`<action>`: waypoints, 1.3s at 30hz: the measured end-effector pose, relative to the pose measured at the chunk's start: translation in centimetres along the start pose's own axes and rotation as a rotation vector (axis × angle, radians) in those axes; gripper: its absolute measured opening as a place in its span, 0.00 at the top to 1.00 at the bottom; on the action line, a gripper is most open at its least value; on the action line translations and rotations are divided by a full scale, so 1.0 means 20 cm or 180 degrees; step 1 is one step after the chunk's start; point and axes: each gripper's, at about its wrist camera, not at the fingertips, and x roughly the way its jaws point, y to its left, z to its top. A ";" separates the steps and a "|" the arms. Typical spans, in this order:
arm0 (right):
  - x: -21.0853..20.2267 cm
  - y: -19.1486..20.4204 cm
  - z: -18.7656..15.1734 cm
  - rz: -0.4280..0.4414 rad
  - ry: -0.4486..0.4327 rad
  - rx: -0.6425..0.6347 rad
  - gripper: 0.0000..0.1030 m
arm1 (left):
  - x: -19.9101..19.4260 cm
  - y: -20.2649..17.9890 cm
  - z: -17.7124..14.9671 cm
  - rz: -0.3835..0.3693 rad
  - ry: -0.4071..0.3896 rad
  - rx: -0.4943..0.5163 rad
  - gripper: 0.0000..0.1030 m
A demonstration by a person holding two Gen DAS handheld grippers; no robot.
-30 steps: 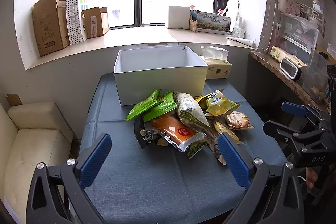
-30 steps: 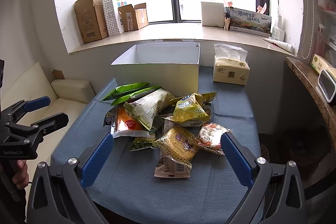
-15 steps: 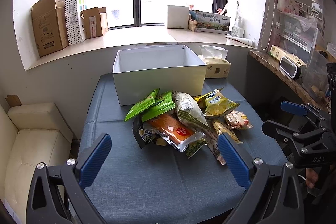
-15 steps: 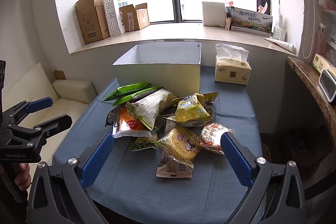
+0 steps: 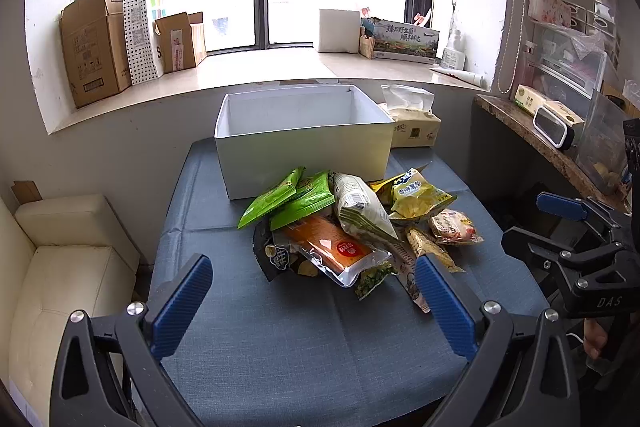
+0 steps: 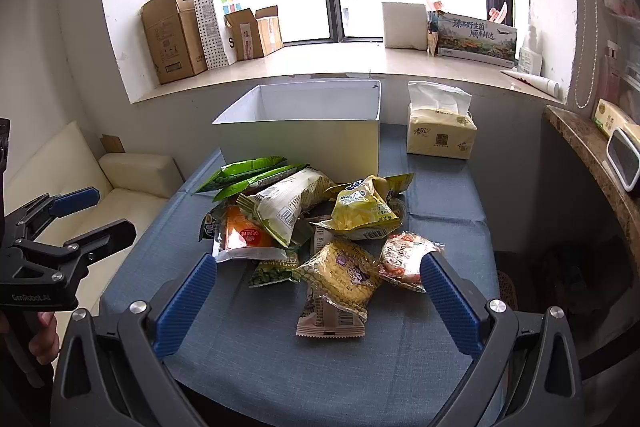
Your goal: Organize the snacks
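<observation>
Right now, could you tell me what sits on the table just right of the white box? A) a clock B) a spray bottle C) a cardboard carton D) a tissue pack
D: the tissue pack stands on the blue table beside the white box.

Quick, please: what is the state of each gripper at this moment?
Left gripper: open, holding nothing.
Right gripper: open, holding nothing.
</observation>
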 end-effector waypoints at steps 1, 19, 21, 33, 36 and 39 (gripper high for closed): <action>0.00 0.00 0.00 -0.0002 0.0003 0.0002 0.00 | 0.00 0.00 0.00 -0.0001 0.0003 -0.0002 0.00; 0.01 0.00 -0.01 0.0003 0.0018 0.0007 0.00 | 0.01 0.00 0.00 -0.0008 0.0018 -0.0005 0.00; 0.01 0.00 -0.01 0.0003 0.0020 0.0000 0.00 | 0.01 0.00 0.00 -0.0017 0.0020 -0.0013 0.00; 0.02 0.00 -0.02 0.0029 0.0034 0.0008 0.00 | 0.01 0.00 0.00 -0.0026 0.0025 0.0000 0.00; 0.03 0.00 -0.03 0.0031 0.0042 0.0011 0.00 | 0.01 0.00 0.00 -0.0024 0.0029 -0.0008 0.00; 0.05 -0.02 -0.02 -0.0006 0.0076 0.0024 0.00 | 0.01 0.01 0.00 -0.0029 0.0036 -0.0024 0.00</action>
